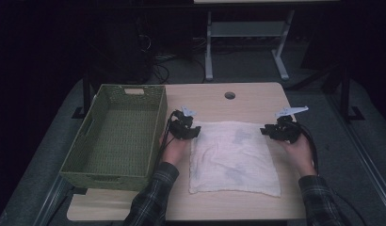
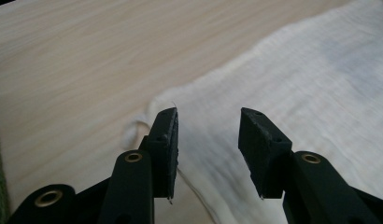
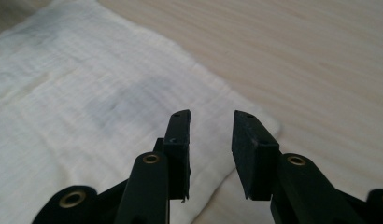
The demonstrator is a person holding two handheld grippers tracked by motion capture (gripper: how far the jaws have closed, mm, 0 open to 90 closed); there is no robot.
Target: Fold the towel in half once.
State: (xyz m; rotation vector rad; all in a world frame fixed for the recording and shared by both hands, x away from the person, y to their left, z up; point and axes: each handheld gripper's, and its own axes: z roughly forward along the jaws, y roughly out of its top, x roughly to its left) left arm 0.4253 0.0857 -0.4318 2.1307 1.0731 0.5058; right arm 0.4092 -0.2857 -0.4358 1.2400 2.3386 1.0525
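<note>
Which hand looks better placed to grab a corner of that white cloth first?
Probably right. The right tool hangs open just above the cloth's far corner. The left tool is open too, straddling its corner's edge.

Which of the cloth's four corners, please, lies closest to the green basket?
The far left corner of the cloth, by the left gripper, lies nearest the basket.

Your high view looks forward and down from above your side of the table [image 1: 247, 94], far enough back to take in the whole top with the green basket [image 1: 116, 134] and the white cloth [image 1: 233, 157]. Your left gripper view rides close over the cloth's [image 2: 292, 102] corner, looking along its own jaws, and your right gripper view sits just as near over the opposite far corner [image 3: 87, 93]. All three share that cloth and the bare wood around it
</note>
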